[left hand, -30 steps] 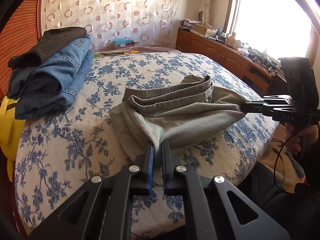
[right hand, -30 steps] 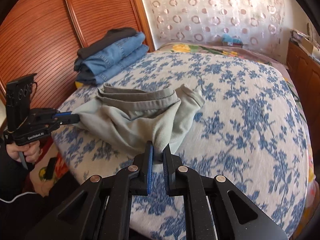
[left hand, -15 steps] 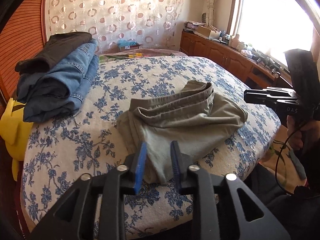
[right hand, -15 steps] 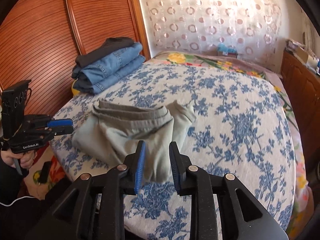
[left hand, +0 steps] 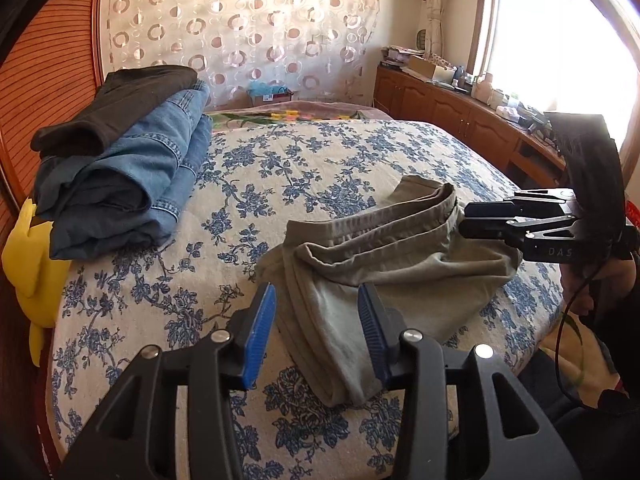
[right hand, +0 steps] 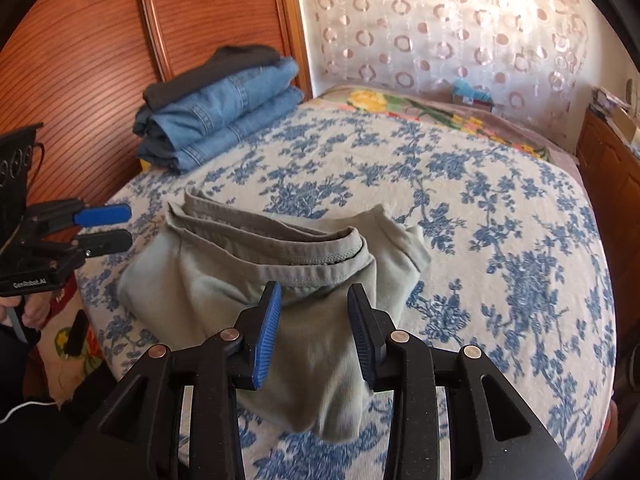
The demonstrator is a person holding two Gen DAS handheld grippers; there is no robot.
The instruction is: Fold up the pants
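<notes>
Left wrist view has the left gripper (left hand: 316, 334) low in the frame, blue pads spread and the jaws opening, nothing pinched. The near corner of the pants (left hand: 384, 268) sits in the gap between the fingers, but the pads aren't pressing on it. The pants are a greyish-green folded bundle lying on the bed (left hand: 304, 168), close to the near edge, waistband layers turned toward the far side. Off to the right the right gripper (left hand: 466, 220) pokes in just beside the pants' waistband end, with a hand (left hand: 596, 280) on its handle.

From the right wrist view it's the same deal: right gripper (right hand: 314, 328) with jaws opening, cloth showing between the fingers but loose, not gripped. The pants (right hand: 224, 280) lie flat on the blue floral cover. The left gripper (right hand: 120, 226) shows at the left edge, one blue pad and one black finger parted, just beside the pants' side.

At the back left corner of the bed there's a stack of jeans (left hand: 120, 176), with something dark folded on top. A patterned curtain (left hand: 240, 32) hangs behind.
</notes>
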